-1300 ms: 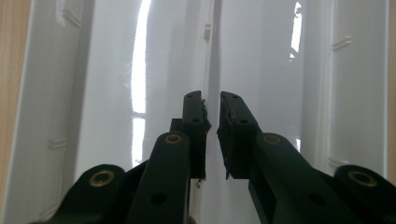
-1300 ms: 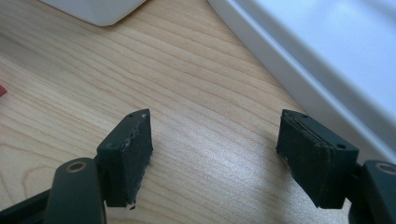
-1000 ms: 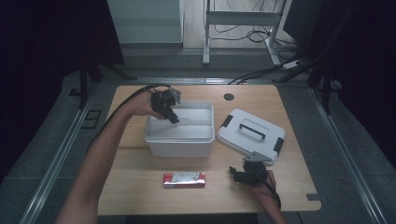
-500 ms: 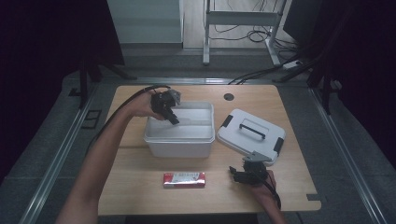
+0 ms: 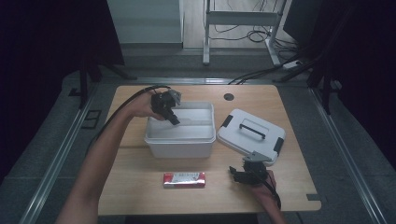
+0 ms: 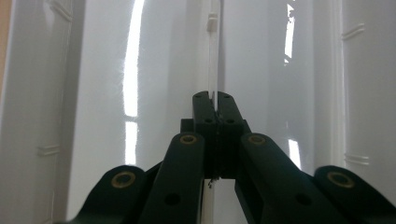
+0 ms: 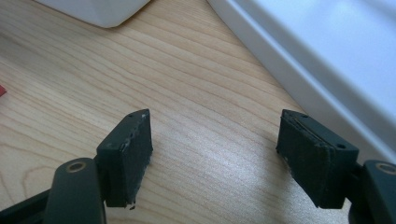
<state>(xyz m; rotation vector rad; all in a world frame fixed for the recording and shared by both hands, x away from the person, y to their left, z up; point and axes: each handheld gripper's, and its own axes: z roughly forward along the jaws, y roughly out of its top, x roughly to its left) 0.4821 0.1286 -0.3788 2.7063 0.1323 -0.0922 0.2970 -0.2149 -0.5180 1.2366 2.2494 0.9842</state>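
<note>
A white plastic bin [image 5: 180, 140] stands open in the middle of the wooden table. A thin white divider panel [image 5: 198, 122] stands upright inside it. My left gripper [image 5: 173, 120] reaches down into the bin from its left rear corner. In the left gripper view my left gripper [image 6: 213, 98] is shut on the top edge of the divider panel [image 6: 214, 56]. My right gripper [image 5: 240, 173] rests low over the table near its front right, in front of the bin's lid [image 5: 252, 135]. In the right gripper view my right gripper [image 7: 215, 140] stands open over bare wood.
The grey-white lid with a handle and dark latches lies tilted to the right of the bin; its edge [image 7: 327, 51] runs just ahead of the right jaws. A red packet [image 5: 184, 179] lies in front of the bin. A round cable hole [image 5: 228, 96] sits at the table's back.
</note>
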